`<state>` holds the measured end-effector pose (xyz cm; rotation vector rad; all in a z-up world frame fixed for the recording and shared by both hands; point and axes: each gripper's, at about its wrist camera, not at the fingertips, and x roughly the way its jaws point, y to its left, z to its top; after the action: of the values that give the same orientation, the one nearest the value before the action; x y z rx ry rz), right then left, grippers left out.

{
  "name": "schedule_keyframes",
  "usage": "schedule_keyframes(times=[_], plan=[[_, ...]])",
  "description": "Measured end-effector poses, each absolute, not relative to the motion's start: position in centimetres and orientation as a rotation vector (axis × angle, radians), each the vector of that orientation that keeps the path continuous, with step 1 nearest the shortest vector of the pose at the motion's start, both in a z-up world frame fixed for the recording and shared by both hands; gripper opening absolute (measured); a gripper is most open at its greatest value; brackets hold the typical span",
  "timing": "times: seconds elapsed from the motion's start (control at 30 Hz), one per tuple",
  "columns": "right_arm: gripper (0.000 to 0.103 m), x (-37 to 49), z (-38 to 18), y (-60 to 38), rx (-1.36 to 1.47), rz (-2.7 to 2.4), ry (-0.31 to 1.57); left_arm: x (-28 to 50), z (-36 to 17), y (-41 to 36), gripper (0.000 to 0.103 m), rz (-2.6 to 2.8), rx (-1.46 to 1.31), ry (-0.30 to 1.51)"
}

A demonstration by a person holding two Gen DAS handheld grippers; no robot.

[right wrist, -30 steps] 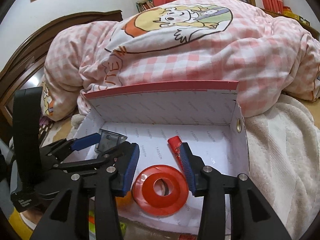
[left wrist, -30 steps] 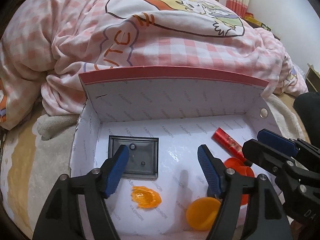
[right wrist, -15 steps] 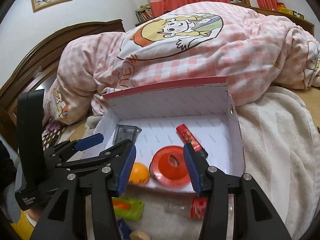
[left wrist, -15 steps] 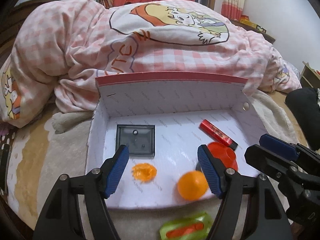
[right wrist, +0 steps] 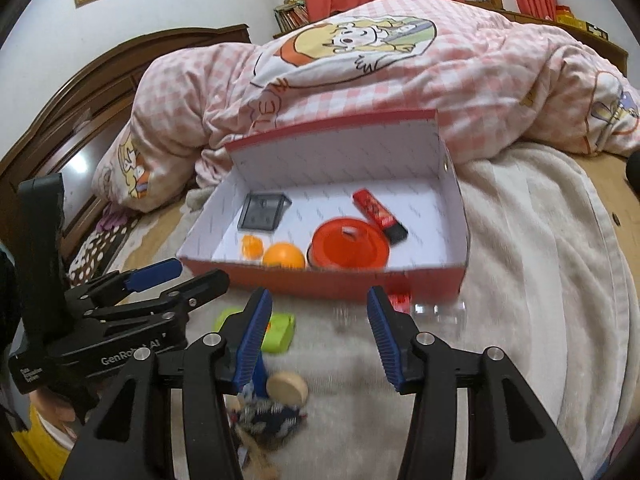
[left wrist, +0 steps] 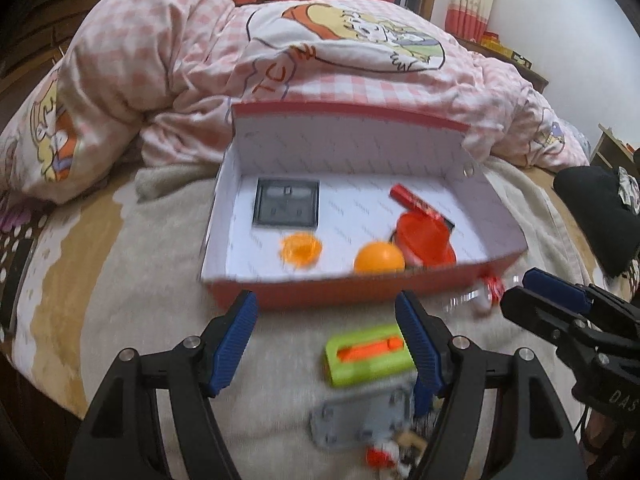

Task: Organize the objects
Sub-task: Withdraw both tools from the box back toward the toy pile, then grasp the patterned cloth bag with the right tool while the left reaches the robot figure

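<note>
A red box (left wrist: 340, 292) with a white inside sits on the bed, also in the right wrist view (right wrist: 360, 280). It holds a dark square case (left wrist: 286, 203), an orange ball (left wrist: 378, 259), a red disc (left wrist: 424, 238), a red tube (left wrist: 412, 200) and an orange crinkled piece (left wrist: 300, 249). In front lie a green and orange toy (left wrist: 368, 354), a grey plate (left wrist: 360, 420) and a clear bottle (right wrist: 436, 310). My left gripper (left wrist: 328, 344) is open and empty above the toy. My right gripper (right wrist: 318, 334) is open and empty in front of the box.
A pink checked duvet (left wrist: 320, 60) is piled behind the box. A cream blanket (right wrist: 540, 280) covers the bed. A wooden disc (right wrist: 288, 388) and a dark patterned cloth item (right wrist: 272, 418) lie near the right gripper. A wooden headboard (right wrist: 80, 100) stands at left.
Both grippers have pulled back and up from the box. The box's front wall and the loose things in front of it have come into view. Both stay open.
</note>
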<state>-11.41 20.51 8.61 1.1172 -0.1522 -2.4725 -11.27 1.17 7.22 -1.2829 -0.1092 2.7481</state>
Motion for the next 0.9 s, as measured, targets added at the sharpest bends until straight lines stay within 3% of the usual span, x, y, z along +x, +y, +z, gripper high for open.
schedule_keyframes(times=[0.53, 0.9], plan=[[0.051, -5.2, 5.5, 18.7, 1.245, -2.374, 0.001, -4.8, 4.9, 0.2, 0.072, 2.722, -1.342, -0.106], [0.051, -6.3, 2.8, 18.0, 1.349, -2.290, -0.159, -1.9, 3.3, 0.3, 0.072, 2.690, -1.364, -0.067]])
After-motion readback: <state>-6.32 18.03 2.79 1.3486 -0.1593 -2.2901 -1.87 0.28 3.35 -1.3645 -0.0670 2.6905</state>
